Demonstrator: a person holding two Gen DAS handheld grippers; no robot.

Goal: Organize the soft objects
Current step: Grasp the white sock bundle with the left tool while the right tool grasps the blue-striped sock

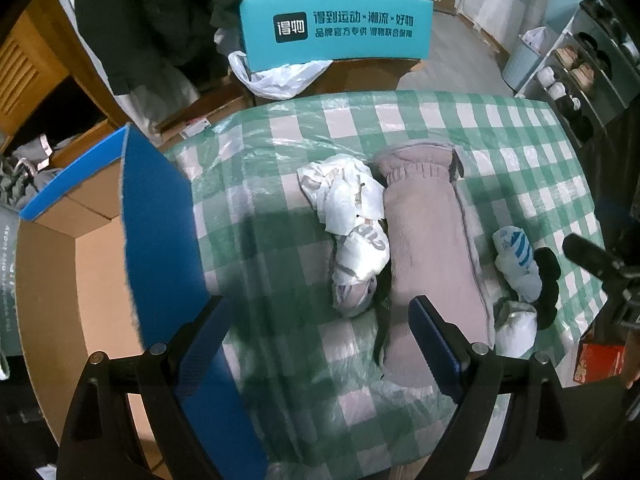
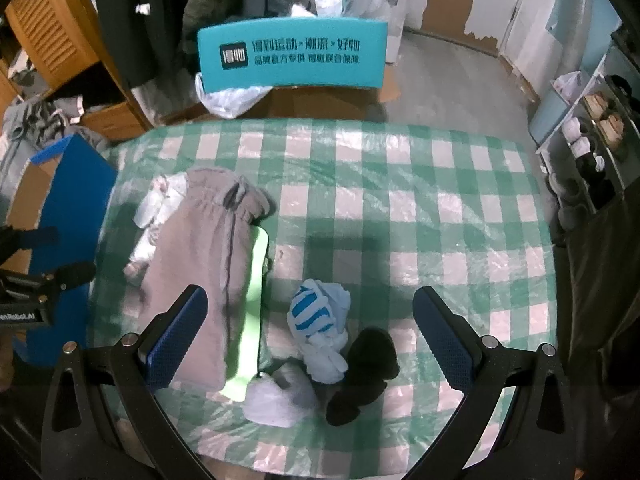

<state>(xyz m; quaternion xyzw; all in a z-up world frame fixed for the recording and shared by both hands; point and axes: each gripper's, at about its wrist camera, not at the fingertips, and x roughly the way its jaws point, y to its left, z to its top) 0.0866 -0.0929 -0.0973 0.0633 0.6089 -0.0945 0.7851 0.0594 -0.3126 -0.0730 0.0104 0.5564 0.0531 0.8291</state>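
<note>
A folded grey fleece garment (image 1: 428, 248) (image 2: 204, 256) lies lengthwise on the green checked tablecloth (image 1: 500, 132) (image 2: 420, 208), with a light green strip (image 2: 252, 320) along its right edge. Crumpled white cloth (image 1: 352, 220) (image 2: 156, 212) rests against its left side. To its right sit a blue-striped white sock (image 1: 516, 256) (image 2: 316, 316), a black sock (image 1: 548, 280) (image 2: 364, 372) and a white sock (image 1: 516, 328) (image 2: 276, 396). My left gripper (image 1: 318, 304) hovers open near the garment's near end. My right gripper (image 2: 310, 293) is open above the socks, holding nothing.
An open cardboard box with blue flaps (image 1: 160, 232) (image 2: 68, 216) stands against the table's left edge. Beyond the table are a teal panel with printed text (image 1: 336, 24) (image 2: 292, 56), a plastic bag (image 1: 276, 76) and hanging coats. A shoe rack (image 1: 576, 76) (image 2: 592, 136) lines the right.
</note>
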